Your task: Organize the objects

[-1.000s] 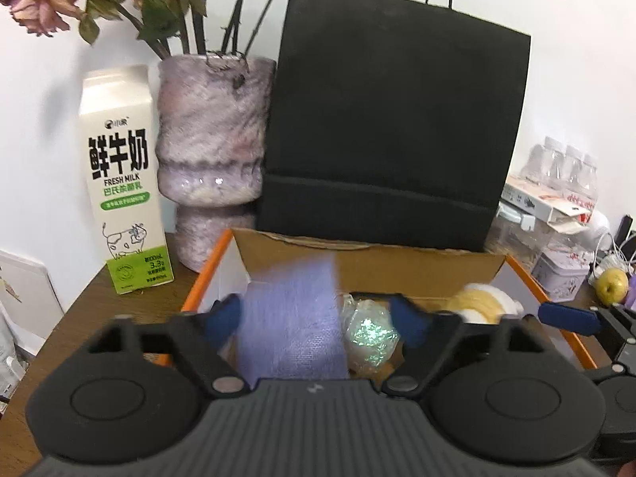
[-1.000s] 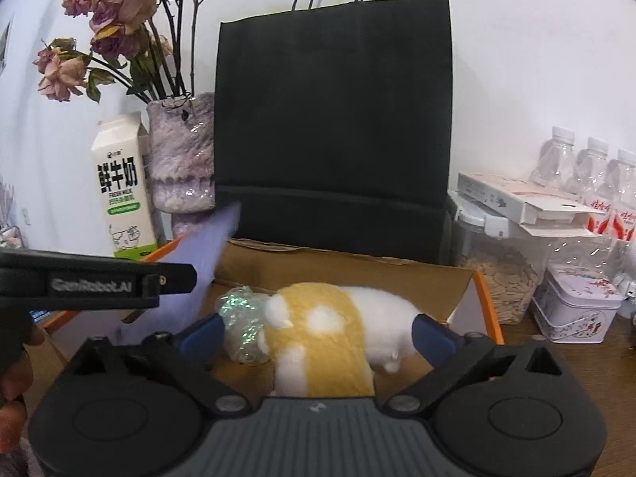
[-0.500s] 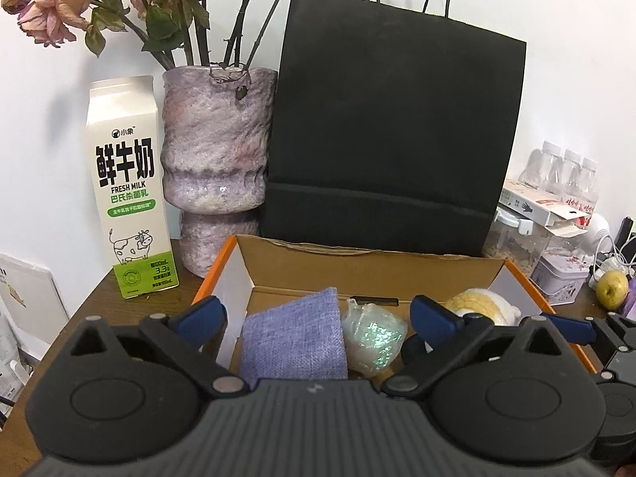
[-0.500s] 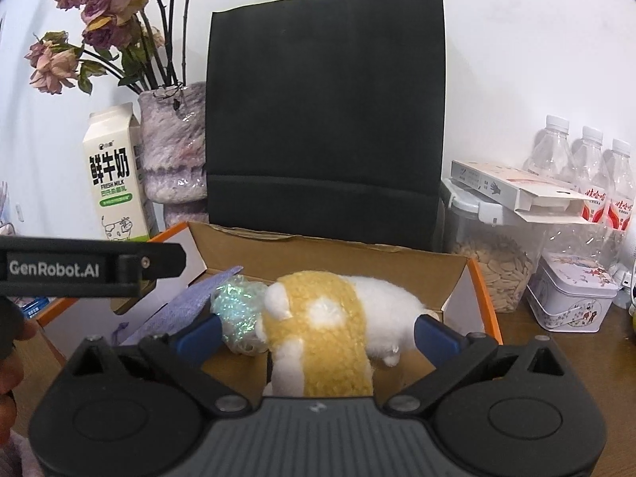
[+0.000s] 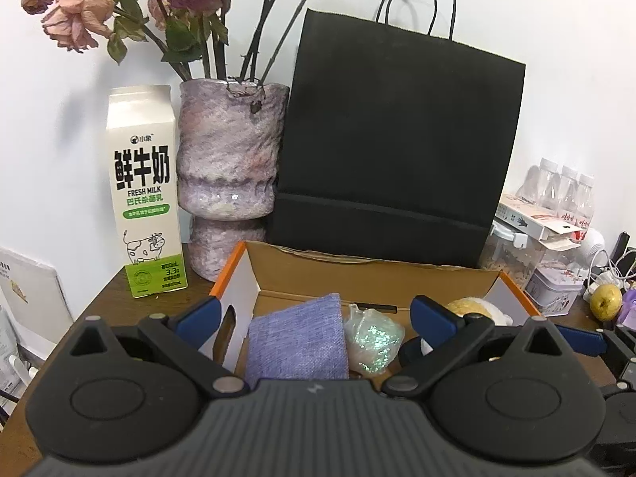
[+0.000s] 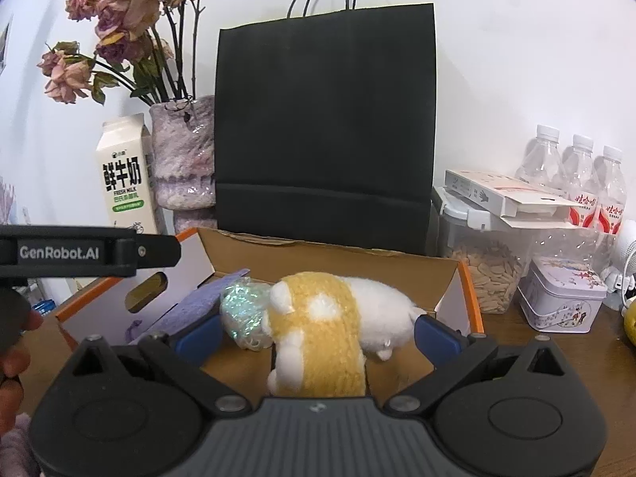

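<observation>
An open cardboard box with an orange rim (image 5: 228, 268) stands on the wooden table. Inside, from left to right, lie a purple cloth pouch (image 5: 296, 342), a small iridescent bag (image 5: 371, 338) and a yellow-and-white plush toy (image 5: 471, 308). My left gripper (image 5: 316, 318) hangs open above the box's near left side, the pouch loose below it and touching neither finger. My right gripper (image 6: 318, 336) is open above the near right side. The plush toy (image 6: 318, 326) lies between its fingers, well apart from both pads.
Behind the box stand a black paper bag (image 5: 393, 151), a mottled vase with dried roses (image 5: 228, 171) and a milk carton (image 5: 145, 194). At the right are water bottles (image 6: 576, 175), a seed jar (image 6: 489, 274), a tin (image 6: 560, 298) and a yellow fruit (image 5: 604, 302).
The purple pouch, blurred and upright between my left fingers a second ago, now lies still in the box. My left jaws have spread wider. The right gripper has stayed put.
</observation>
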Demonstrator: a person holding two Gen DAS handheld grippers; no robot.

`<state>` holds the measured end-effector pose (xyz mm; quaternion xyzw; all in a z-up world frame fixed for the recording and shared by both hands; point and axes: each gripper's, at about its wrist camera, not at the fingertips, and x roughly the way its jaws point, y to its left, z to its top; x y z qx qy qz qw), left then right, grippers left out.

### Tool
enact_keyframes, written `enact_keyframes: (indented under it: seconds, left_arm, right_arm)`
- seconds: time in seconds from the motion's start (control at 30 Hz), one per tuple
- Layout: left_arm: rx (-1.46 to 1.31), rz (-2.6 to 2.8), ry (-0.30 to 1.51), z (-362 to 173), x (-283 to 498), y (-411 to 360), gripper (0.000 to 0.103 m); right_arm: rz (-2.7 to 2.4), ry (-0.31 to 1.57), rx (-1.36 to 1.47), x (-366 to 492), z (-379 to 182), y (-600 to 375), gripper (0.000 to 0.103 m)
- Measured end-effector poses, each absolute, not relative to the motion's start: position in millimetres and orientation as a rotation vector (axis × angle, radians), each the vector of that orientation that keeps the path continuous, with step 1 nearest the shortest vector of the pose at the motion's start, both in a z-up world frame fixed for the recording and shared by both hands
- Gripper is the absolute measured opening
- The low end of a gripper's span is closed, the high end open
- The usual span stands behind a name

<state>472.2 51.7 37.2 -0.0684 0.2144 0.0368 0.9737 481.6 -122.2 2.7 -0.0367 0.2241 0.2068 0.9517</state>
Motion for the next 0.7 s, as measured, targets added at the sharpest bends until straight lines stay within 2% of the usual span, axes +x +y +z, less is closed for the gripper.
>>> enact_keyframes:
  seconds: [0.7]
  left_arm:
    - [-0.111,0.036,0.396,37,382,51,0.103]
  right_arm:
    - [0.45,0.436,-0.118,406,7,-143,0.103]
